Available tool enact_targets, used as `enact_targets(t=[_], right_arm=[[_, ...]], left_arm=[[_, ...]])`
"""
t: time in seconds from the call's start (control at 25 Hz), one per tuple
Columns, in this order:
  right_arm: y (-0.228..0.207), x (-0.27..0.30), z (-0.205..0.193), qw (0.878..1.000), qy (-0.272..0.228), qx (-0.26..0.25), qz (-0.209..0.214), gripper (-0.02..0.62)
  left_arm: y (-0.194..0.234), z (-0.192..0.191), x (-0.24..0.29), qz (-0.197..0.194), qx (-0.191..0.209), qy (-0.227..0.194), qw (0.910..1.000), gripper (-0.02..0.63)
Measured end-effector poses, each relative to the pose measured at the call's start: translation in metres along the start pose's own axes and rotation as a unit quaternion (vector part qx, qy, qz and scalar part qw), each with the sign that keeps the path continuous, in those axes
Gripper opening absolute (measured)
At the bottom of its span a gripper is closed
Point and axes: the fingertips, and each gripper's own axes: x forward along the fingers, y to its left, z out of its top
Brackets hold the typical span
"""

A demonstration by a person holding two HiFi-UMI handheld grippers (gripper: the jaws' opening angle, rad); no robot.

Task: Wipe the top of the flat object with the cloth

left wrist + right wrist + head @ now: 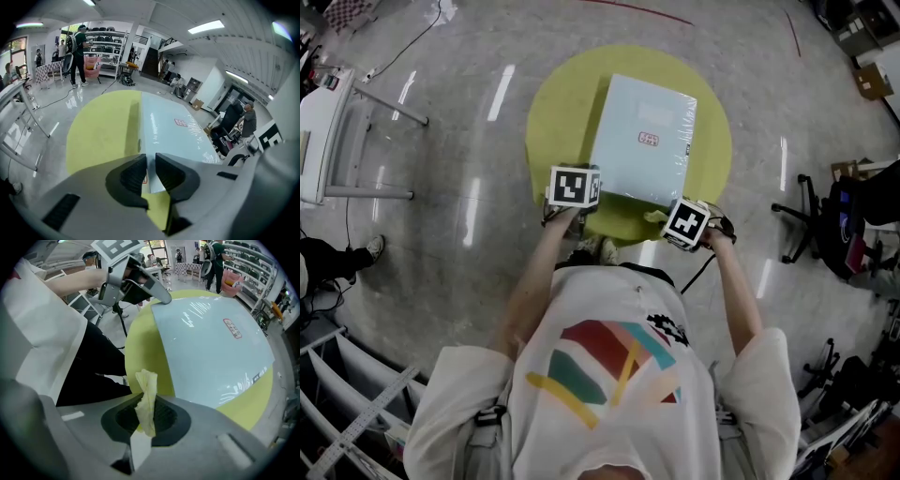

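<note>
Presently, the left gripper (150,164) has its jaws drawn narrow onto the near left corner of the flat box (642,141). The box, wrapped in clear film, lies on the round yellow table (551,117), towards its right side. The right gripper (149,416) is clamped on a crumpled yellow cloth (147,392), which stands up from between its jaws. That gripper sits at the box's near right corner, the cloth just beside the near edge.
</note>
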Motion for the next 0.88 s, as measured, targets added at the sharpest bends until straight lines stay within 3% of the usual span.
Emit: enact_targets(t=[0.32,0.64,0.88], right_arm=[[-0.031,-0.066,0.024,0.996,-0.066,-0.001,-0.060,0.028],[-0.116,-0.152,0.063,0.980,-0.095,-0.029,-0.170,0.028],[-0.176,-0.184,0.095,0.970,-0.099,-0.046,-0.215,0.028]], left_arm=[[0.001,0.000,0.000,0.001,0.002,-0.002,1.0000,0.067],[0.000,-0.001,0.002,-0.005,-0.001,0.006,1.0000,0.067],[-0.001,-0.002,0.003,-0.007,0.002,0.012,0.9999,0.067]])
